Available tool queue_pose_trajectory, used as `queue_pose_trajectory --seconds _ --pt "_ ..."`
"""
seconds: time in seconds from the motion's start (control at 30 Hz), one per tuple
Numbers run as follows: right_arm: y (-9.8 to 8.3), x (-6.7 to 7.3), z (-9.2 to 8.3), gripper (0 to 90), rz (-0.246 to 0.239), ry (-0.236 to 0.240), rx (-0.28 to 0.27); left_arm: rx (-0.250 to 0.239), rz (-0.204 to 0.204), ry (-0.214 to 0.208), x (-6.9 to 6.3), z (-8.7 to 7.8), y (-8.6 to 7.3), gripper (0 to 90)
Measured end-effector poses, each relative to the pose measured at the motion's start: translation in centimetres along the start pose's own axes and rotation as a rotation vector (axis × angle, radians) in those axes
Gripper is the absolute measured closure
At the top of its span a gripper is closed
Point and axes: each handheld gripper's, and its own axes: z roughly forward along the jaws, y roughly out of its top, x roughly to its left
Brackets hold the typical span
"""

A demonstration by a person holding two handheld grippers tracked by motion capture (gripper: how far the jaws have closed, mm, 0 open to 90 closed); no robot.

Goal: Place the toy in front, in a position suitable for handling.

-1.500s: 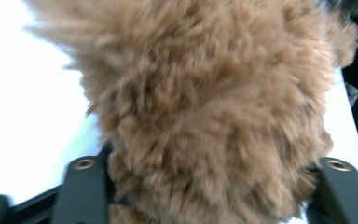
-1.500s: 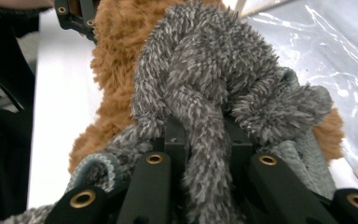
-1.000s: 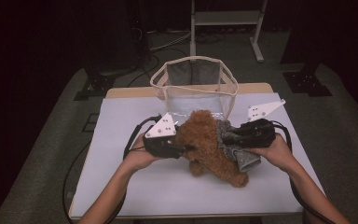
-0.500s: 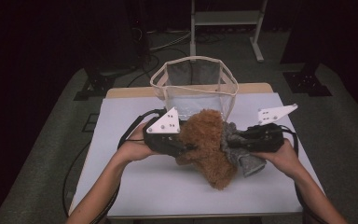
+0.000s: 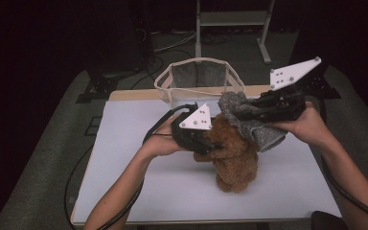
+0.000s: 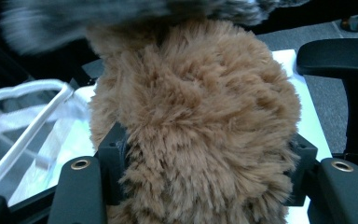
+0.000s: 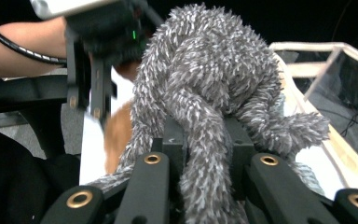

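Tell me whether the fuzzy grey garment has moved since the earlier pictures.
Yes. The fuzzy grey garment, clamped in the right gripper, has risen off the white table, toward the white mesh basket.

We cannot see the left gripper's point(image 5: 210, 143) jaw tips, buried in the fluffy brown plush toy point(image 5: 232, 155); grey shaggy cloth point(image 6: 121, 18) blurred, cropped at top.
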Motion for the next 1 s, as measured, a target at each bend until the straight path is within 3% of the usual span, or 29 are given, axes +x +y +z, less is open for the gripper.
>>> queue_pose_trajectory --seconds 0.1,0.17,0.33,0.4,0.43,0.53,0.63,0.7,0.8,0.9,0.97,1.0 --pt "1.1 -0.1 0.7 74.8 -0.005 0.010 0.048 0.010 0.027 0.002 -0.2 0.5 0.7 35.2" --pt "0.5 -0.2 1.3 74.9 0.004 0.005 0.087 0.028 0.037 0.005 -0.2 0.8 0.5 33.2" --pt "-2.2 -0.5 1.4 75.0 0.059 0.014 0.049 -0.030 -0.008 0.007 -0.5 0.8 -0.7 18.9" --pt "-2.6 -0.6 1.4 75.0 0.069 0.015 0.046 -0.043 -0.012 0.010 -0.6 0.7 -0.8 15.9" --pt "-3.3 -0.7 1.3 74.9 0.084 0.026 0.031 -0.075 -0.026 0.023 -0.9 0.4 -1.1 14.9" --pt "-3.7 -0.5 1.0 75.0 0.085 0.024 0.027 -0.086 -0.039 0.038 -1.1 0.0 -1.4 13.0" --pt "-3.9 -0.1 0.7 75.0 0.071 0.002 0.041 -0.083 -0.079 0.058 -1.0 -0.4 -1.8 9.6" --pt "-4.0 -0.1 0.4 74.9 0.072 0.004 0.044 -0.097 -0.110 0.050 -0.9 -0.4 -2.2 9.3" --pt "-4.2 0.1 0.2 74.9 0.080 0.005 0.043 -0.098 -0.171 0.017 -0.6 0.2 -2.8 6.5" --pt "-4.3 0.2 0.1 74.9 0.078 0.004 0.042 -0.116 -0.232 -0.043 -0.5 1.2 -3.2 5.6" --pt "-4.4 0.3 0.1 74.9 0.075 0.004 0.042 -0.126 -0.255 -0.059 -0.5 1.6 -3.3 5.8" --pt "-4.5 0.3 0.1 74.9 0.078 0.003 0.037 -0.148 -0.266 -0.057 -0.7 1.7 -3.5 13.1"
